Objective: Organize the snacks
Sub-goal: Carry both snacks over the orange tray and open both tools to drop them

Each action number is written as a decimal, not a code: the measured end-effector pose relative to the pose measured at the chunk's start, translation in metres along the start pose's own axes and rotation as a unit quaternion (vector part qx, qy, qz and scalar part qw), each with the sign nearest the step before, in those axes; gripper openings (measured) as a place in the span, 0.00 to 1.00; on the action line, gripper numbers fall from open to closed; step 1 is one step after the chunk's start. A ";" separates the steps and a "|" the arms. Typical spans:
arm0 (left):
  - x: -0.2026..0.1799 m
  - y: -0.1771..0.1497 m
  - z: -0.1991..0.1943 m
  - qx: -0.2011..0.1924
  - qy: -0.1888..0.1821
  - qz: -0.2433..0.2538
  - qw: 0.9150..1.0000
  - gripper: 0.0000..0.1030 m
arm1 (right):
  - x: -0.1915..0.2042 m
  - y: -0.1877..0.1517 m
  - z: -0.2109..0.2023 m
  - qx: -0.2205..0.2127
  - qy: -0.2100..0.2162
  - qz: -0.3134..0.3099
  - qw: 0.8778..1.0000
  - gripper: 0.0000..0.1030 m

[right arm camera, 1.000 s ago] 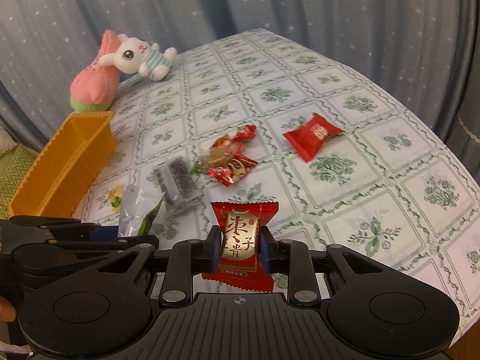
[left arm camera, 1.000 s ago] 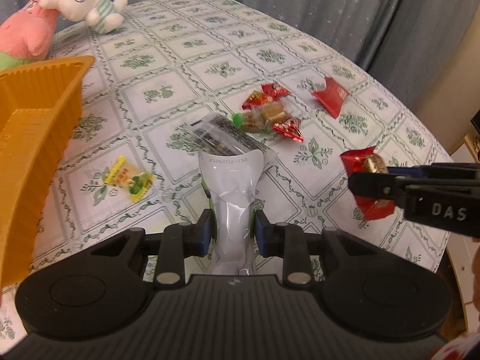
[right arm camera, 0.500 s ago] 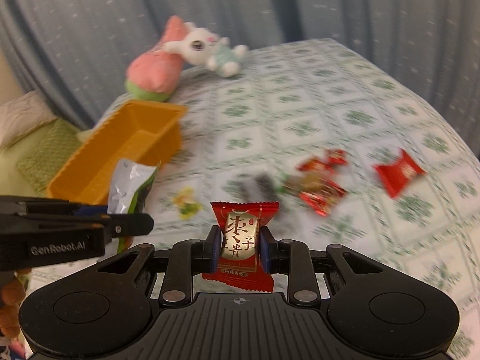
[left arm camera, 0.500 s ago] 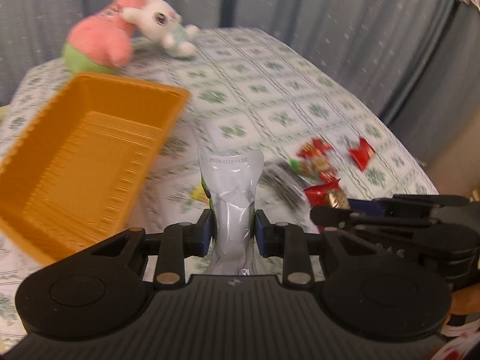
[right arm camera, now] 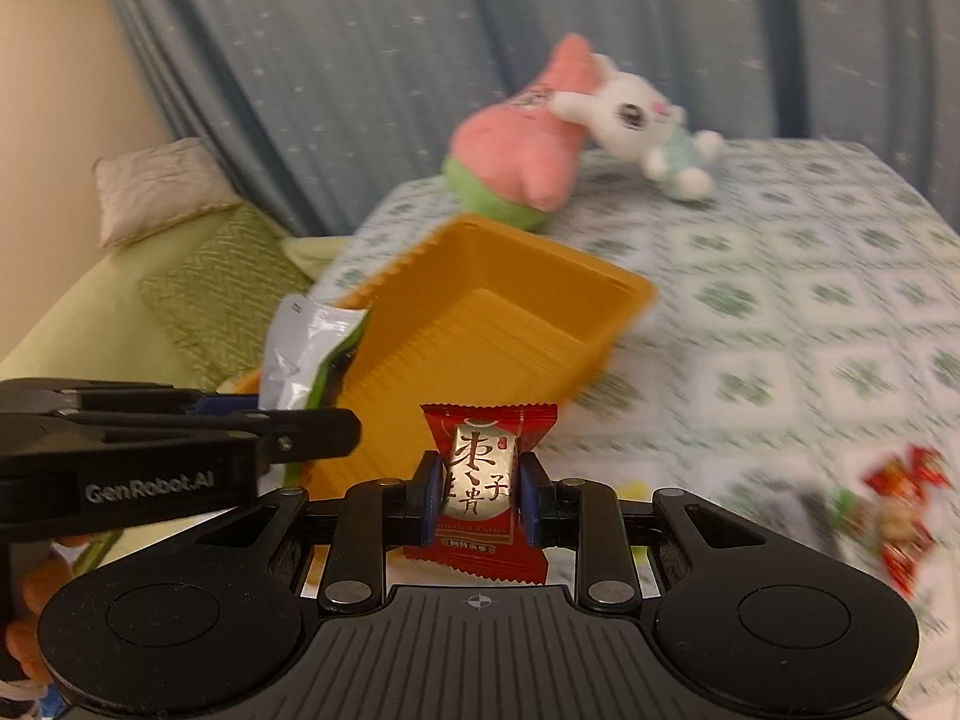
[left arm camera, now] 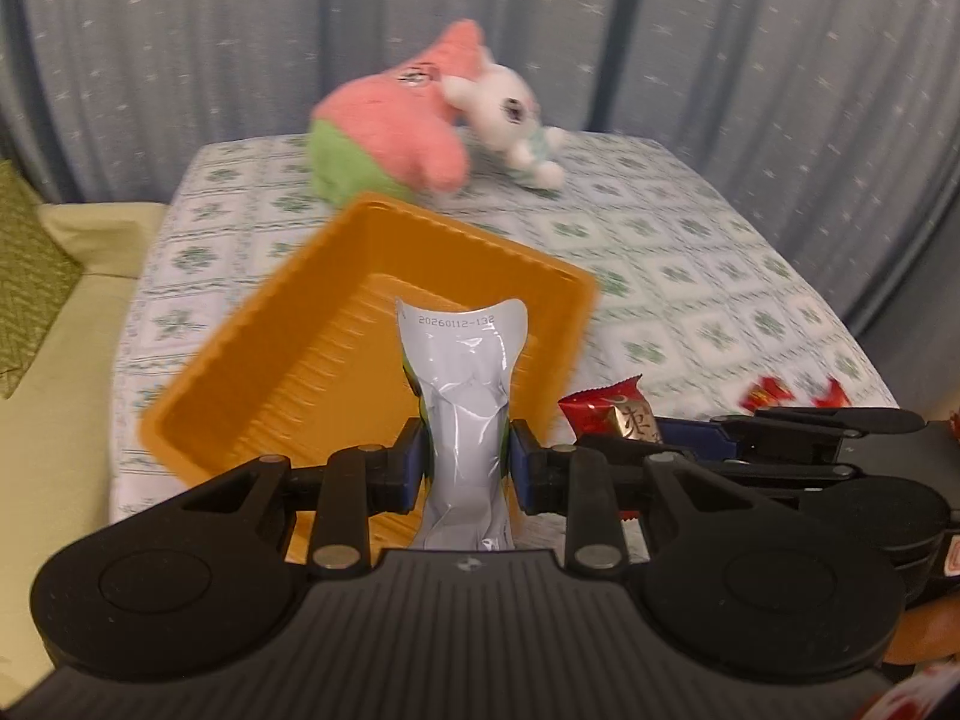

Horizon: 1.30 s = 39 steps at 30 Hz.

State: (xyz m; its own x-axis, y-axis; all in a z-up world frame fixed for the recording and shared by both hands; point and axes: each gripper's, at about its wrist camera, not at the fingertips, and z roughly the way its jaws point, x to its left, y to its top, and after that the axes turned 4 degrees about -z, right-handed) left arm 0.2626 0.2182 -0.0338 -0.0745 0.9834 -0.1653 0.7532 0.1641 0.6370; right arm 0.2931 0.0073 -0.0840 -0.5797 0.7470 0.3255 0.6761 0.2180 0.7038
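Observation:
My left gripper is shut on a silver snack pouch with a green edge, held up in front of the empty orange tray. My right gripper is shut on a red date candy, just before the tray's near corner. The pouch and left gripper show at the left of the right wrist view. The red candy shows at the right of the left wrist view. Loose red candies lie blurred on the cloth at the right.
A pink star plush and a white rabbit plush lie behind the tray on the patterned tablecloth. A green sofa with cushions stands left of the table. Blue curtains hang behind.
Both grippers have swung left from the candy pile toward the orange tray, each still holding its snack. The tray now fills the middle of both views.

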 end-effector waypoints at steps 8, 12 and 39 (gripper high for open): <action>0.044 0.016 0.024 0.009 0.030 -0.028 0.999 0.26 | 0.018 0.024 0.047 0.009 0.009 -0.006 1.000 0.26; 0.058 0.020 0.043 0.024 0.038 -0.037 0.998 0.26 | 0.021 0.028 0.062 0.015 0.002 -0.009 1.000 0.26; 0.087 0.011 0.069 0.058 0.022 -0.037 0.997 0.26 | 0.025 0.033 0.094 0.028 -0.027 0.015 0.999 0.26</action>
State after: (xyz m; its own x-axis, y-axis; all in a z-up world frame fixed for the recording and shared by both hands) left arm 0.3095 0.3003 -0.0938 -0.1588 0.9718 -0.1741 0.8149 0.2286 0.5326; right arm 0.3440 0.0925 -0.1121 -0.5342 0.7864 0.3102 0.7184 0.2289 0.6568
